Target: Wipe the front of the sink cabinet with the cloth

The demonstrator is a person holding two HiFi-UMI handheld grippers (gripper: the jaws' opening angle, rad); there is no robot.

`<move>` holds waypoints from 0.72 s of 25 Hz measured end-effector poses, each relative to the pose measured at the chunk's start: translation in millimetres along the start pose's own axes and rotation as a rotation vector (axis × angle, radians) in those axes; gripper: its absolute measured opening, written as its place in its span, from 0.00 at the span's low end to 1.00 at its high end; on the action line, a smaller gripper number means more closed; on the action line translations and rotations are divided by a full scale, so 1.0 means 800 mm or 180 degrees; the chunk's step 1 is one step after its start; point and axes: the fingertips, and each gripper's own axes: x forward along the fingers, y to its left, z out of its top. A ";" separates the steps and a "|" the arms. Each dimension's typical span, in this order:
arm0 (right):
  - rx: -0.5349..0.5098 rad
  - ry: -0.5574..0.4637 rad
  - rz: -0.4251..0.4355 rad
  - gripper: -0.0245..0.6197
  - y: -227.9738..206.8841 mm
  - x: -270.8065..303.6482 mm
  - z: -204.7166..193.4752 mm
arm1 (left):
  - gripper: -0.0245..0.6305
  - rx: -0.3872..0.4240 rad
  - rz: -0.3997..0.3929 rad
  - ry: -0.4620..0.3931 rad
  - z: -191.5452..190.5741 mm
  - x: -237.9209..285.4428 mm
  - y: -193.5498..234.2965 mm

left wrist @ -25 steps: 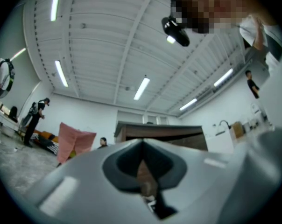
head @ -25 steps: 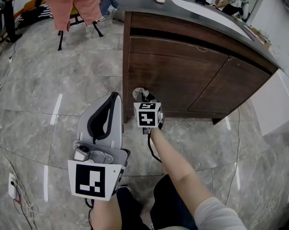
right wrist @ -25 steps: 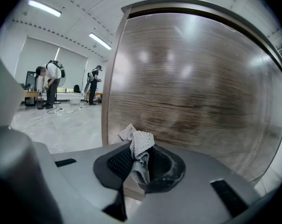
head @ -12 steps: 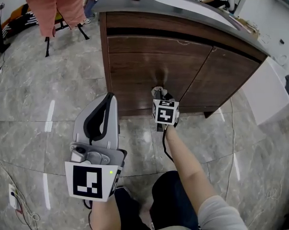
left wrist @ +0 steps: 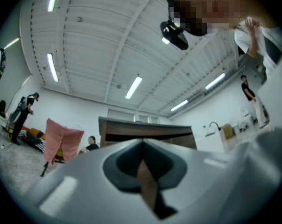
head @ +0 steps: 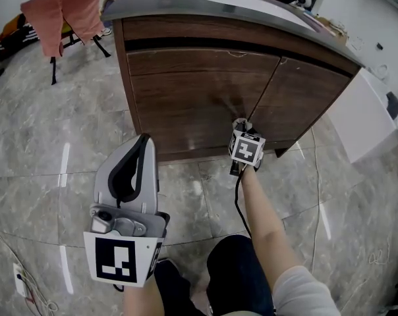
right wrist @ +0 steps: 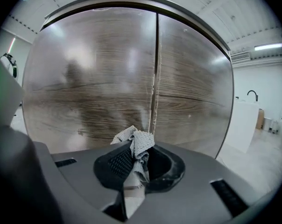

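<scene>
nearest, the left gripper hangs over the floor, fingers together on nothing. farther out, the right gripper has its fingers clamped on the cloth, bunched low at the sink cabinet front, beside the door seam.

Figure: A grey marble-tile floor is seen beneath the right gripper. A pink sheet on a stand is shown far to its left, a white unit to its right. Strip lights are mounted on a ribbed white ceiling.
</scene>
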 end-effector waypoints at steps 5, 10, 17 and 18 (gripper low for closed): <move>-0.0191 0.0205 0.0057 0.11 0.007 0.013 -0.037 | 0.04 0.0046 -0.0051 0.0036 -0.001 -0.004 -0.002; -0.0254 0.0294 0.0056 0.10 0.025 0.013 -0.049 | 0.04 0.0093 0.0017 0.0061 -0.001 -0.013 0.012; -0.0514 0.0236 0.0372 0.10 0.131 -0.008 -0.057 | 0.04 0.0102 0.0132 0.0129 -0.008 -0.021 0.030; -0.0567 0.0221 0.0455 0.10 0.152 -0.012 -0.058 | 0.04 0.0101 0.0146 0.0135 -0.008 -0.023 0.032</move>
